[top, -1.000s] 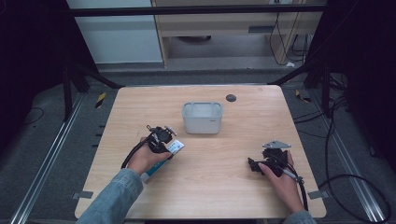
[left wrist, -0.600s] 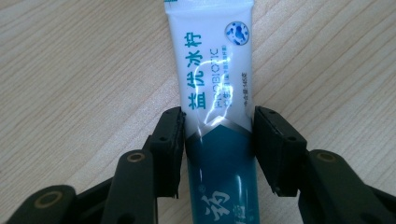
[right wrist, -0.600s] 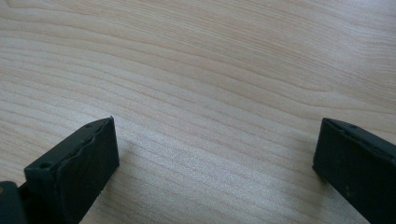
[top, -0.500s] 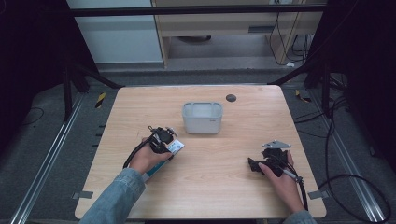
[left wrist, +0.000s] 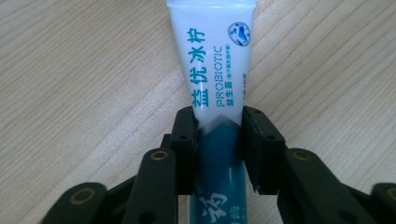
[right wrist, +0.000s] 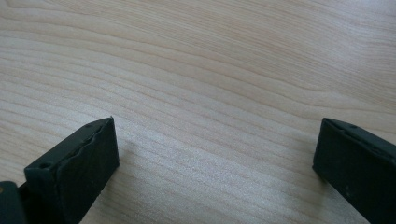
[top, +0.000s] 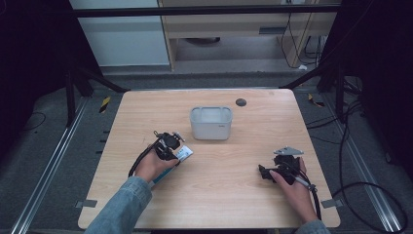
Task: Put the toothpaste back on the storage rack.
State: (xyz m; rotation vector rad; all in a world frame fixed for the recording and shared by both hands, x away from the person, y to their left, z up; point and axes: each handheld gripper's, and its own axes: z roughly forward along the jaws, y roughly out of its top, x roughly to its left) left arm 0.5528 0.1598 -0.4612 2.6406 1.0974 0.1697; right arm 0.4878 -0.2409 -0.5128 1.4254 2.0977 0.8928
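Note:
A white and teal toothpaste tube [left wrist: 212,60] lies flat on the wooden table [top: 234,195], left of centre [top: 185,154]. My left gripper [left wrist: 219,116] has its jaws on either side of the tube's middle. They have just been closing, and both pads now press against its sides. In the high view the left gripper [top: 174,148] sits in a hand with a denim sleeve. My right gripper [right wrist: 215,140] stands wide open just above bare wood with nothing between its fingers. It rests at the table's right front [top: 264,171].
A translucent grey bin [top: 210,127] stands at the table's middle, just beyond the tube. A small dark round disc [top: 240,102] lies near the far edge. Cables trail from both grippers toward the front edge.

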